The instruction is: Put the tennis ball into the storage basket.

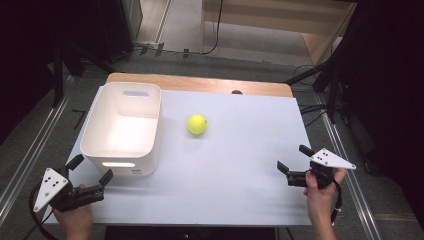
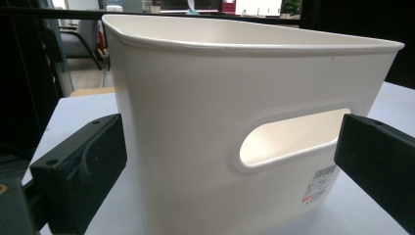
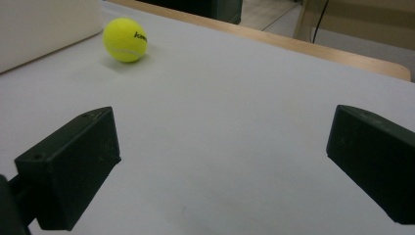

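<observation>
A yellow tennis ball (image 1: 197, 124) rests on the white table top, just right of a white plastic bin (image 1: 123, 127) with handle slots. In the right gripper view the ball (image 3: 125, 39) lies far ahead to the left. My left gripper (image 1: 91, 168) is open at the table's near left corner, its jaws spread in front of the bin's near wall (image 2: 195, 147). Over at the near right edge, my right gripper (image 1: 295, 160) stands open above bare table, nothing between its jaws.
The bin (image 1: 107, 113) is empty inside. A wooden strip (image 1: 200, 82) runs along the table's far edge. Metal rails flank the table on the floor, and dark stands rise at both sides. Open table surface (image 1: 230, 170) spans between the two grippers.
</observation>
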### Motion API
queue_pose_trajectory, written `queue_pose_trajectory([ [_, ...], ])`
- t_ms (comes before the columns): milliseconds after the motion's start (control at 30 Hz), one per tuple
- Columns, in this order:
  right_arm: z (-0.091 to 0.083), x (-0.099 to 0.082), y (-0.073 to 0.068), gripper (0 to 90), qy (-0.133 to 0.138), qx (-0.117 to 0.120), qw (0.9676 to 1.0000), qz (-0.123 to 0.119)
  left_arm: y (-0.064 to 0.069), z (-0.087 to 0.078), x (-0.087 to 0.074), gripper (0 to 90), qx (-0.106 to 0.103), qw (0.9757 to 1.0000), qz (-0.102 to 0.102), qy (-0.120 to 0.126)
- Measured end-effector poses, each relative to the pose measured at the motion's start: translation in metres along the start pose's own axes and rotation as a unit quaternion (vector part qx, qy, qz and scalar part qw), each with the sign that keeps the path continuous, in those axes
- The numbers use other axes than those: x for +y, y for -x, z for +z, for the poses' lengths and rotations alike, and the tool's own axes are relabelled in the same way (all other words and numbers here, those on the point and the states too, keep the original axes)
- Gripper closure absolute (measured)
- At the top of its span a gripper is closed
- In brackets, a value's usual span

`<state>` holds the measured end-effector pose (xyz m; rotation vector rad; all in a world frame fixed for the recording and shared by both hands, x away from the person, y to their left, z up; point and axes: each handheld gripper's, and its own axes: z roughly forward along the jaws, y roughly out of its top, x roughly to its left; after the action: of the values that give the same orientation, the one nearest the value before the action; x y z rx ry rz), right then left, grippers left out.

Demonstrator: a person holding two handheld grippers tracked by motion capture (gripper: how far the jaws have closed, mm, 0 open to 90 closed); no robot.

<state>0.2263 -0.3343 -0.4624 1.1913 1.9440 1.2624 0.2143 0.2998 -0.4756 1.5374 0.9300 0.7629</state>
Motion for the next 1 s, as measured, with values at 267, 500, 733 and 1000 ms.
queue_pose_trajectory([
  [267,0.005,0.014,-0.004,0.0,-0.010,0.005,0.9999,-0.011,-0.001,-0.001,0.000,0.0,-0.007,1.0000,-0.001,-0.002],
  [500,0.016,0.029,-0.007,0.0,-0.025,0.013,0.9995,-0.014,-0.001,0.000,0.000,0.0,-0.008,1.0000,-0.002,-0.001],
  [733,0.028,0.038,-0.011,0.0,-0.041,0.025,0.9987,-0.019,-0.001,0.000,0.000,0.0,-0.011,0.9999,-0.003,-0.001],
  [1000,0.039,0.046,-0.016,0.0,-0.058,0.031,0.9975,-0.026,-0.001,0.000,0.000,0.0,-0.014,0.9999,-0.003,-0.002],
])
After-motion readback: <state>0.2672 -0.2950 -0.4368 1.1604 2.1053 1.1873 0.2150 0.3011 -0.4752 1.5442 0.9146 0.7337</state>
